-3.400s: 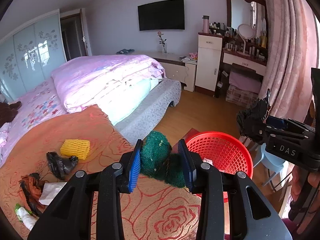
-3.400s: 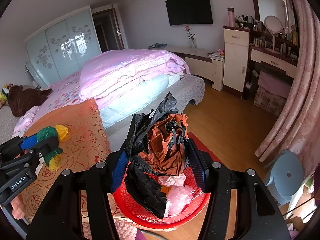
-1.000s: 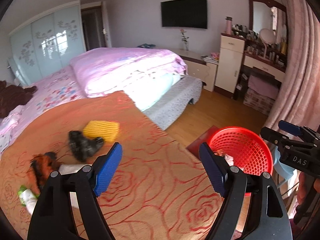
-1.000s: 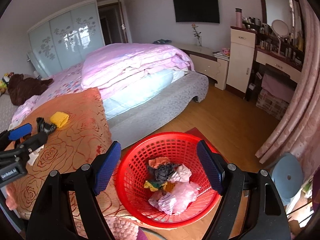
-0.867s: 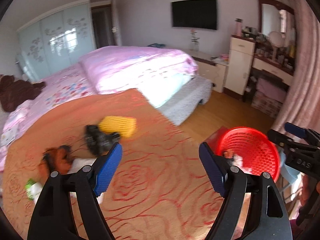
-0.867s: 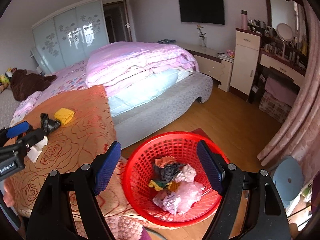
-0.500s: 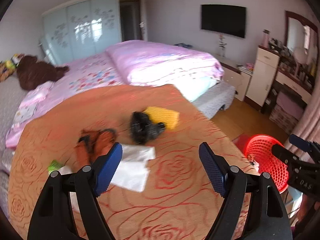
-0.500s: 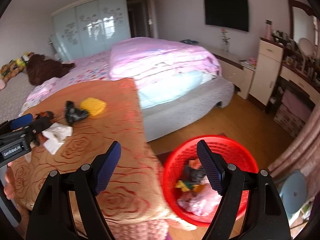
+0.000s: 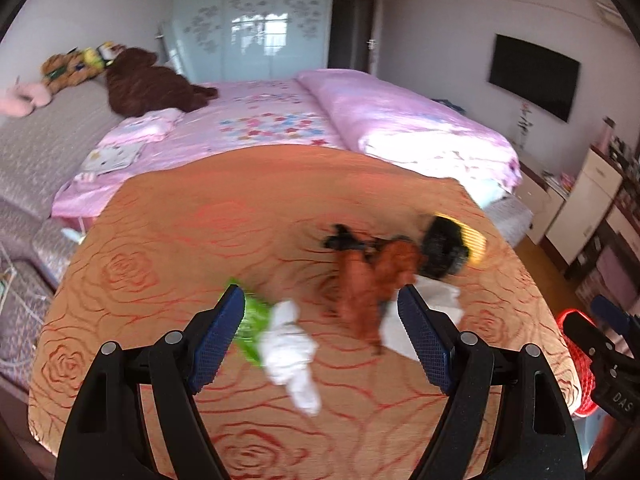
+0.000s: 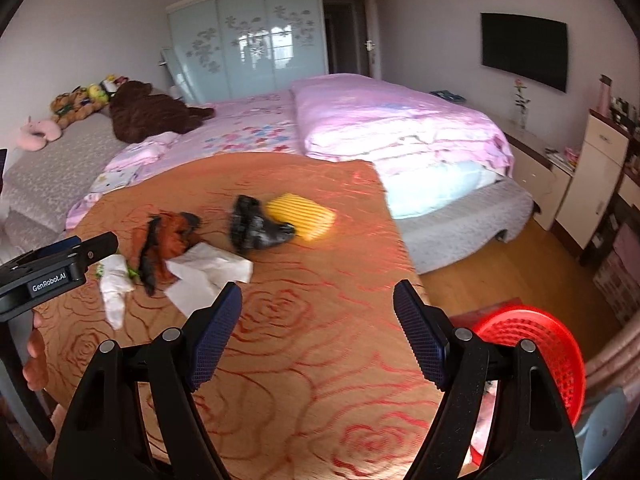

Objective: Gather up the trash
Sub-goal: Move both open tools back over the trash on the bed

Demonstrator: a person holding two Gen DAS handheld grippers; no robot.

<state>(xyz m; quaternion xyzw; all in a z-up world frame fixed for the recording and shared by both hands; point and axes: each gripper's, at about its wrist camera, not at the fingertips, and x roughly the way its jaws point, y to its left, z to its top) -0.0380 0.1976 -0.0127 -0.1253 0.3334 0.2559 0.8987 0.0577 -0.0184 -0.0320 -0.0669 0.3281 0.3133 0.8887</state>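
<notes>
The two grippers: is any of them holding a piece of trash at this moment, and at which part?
Nothing is held. The left gripper and the right gripper both stand open and empty above the orange blanket.

Only two readable bits here. "GenRobot.AI" in white letters on the black body of the left gripper point(image 10: 56, 264), seen at the left edge of the right wrist view. "DAS" in white on the black body of the right gripper point(image 9: 616, 376), poking in at the right edge of the left wrist view. Nothing else legible, rest too blurry or small.
</notes>
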